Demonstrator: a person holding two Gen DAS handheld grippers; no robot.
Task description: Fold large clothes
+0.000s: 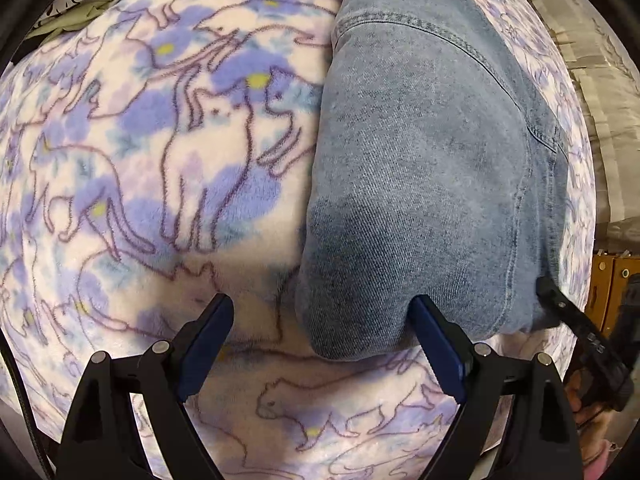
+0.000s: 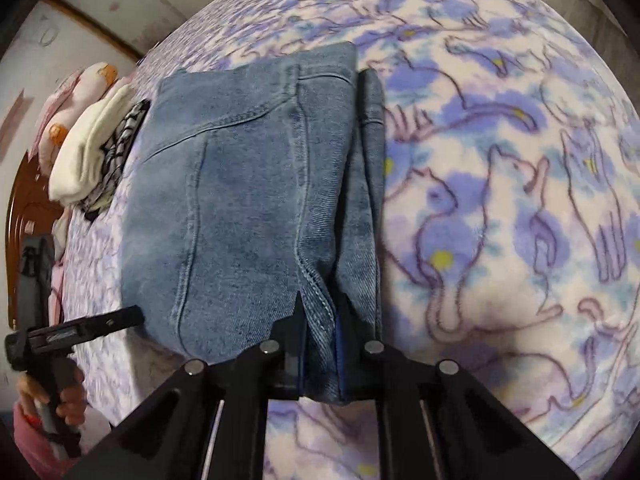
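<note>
A pair of light blue jeans [image 1: 420,160] lies folded into a thick rectangle on a fleece blanket [image 1: 160,160] printed with purple cats. My left gripper [image 1: 320,308] points down, open wide, over the bundle's near left corner; its right finger [image 1: 428,328] rests against the denim and its left finger is over bare blanket. In the right wrist view the jeans [image 2: 240,200] fill the middle. There my right gripper [image 2: 320,314] is shut on the stacked denim layers at the bundle's near right edge. Each gripper shows in the other's view: the right gripper [image 1: 560,308] and the left gripper [image 2: 100,324].
A pile of folded clothes [image 2: 92,152], white on top of a black-and-white pattern, lies past the jeans' far left side. A wooden headboard [image 2: 24,208] stands behind it. A person's hand [image 2: 68,396] grips the left tool. Cardboard boxes [image 1: 608,280] stand beyond the bed's edge.
</note>
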